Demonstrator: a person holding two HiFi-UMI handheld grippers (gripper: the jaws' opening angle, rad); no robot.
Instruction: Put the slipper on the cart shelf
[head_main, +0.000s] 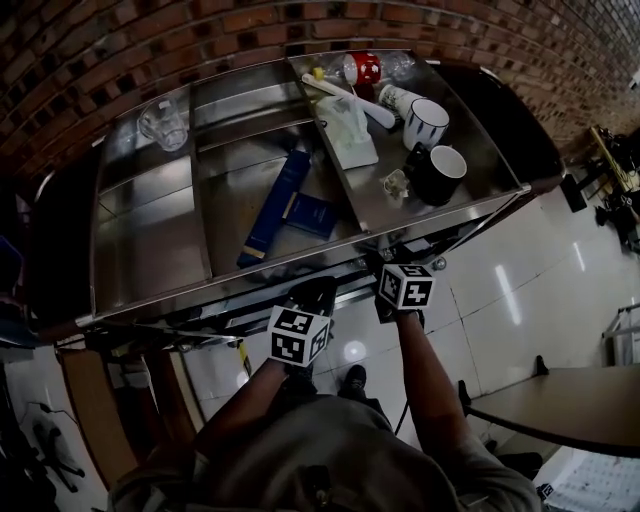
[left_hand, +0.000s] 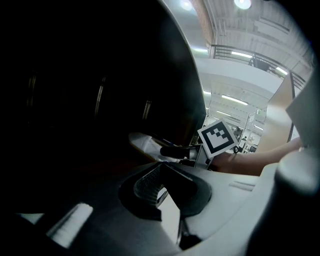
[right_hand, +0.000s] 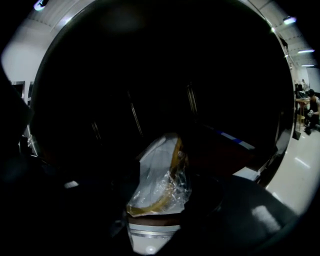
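Note:
The slipper (right_hand: 159, 175), tan and wrapped in clear plastic, lies on the cart's dark lower shelf, just behind the shelf's shiny front rim (right_hand: 152, 235). My right gripper (right_hand: 160, 215) points in at it, open, its dark jaws standing apart on either side of the slipper's near end. In the left gripper view the slipper (left_hand: 142, 142) shows as a pale shape beside the right gripper's marker cube (left_hand: 217, 137). My left gripper (left_hand: 161, 167) is shut with nothing in it. In the head view both grippers, left (head_main: 312, 296) and right (head_main: 392, 272), reach under the cart's top edge.
The steel cart top (head_main: 150, 250) carries a blue box (head_main: 275, 205), a white mug (head_main: 427, 122), a black mug (head_main: 440, 172), a glass (head_main: 163, 123) and a red-capped bottle (head_main: 362, 68). A brick wall stands behind. A table (head_main: 560, 400) is at the right.

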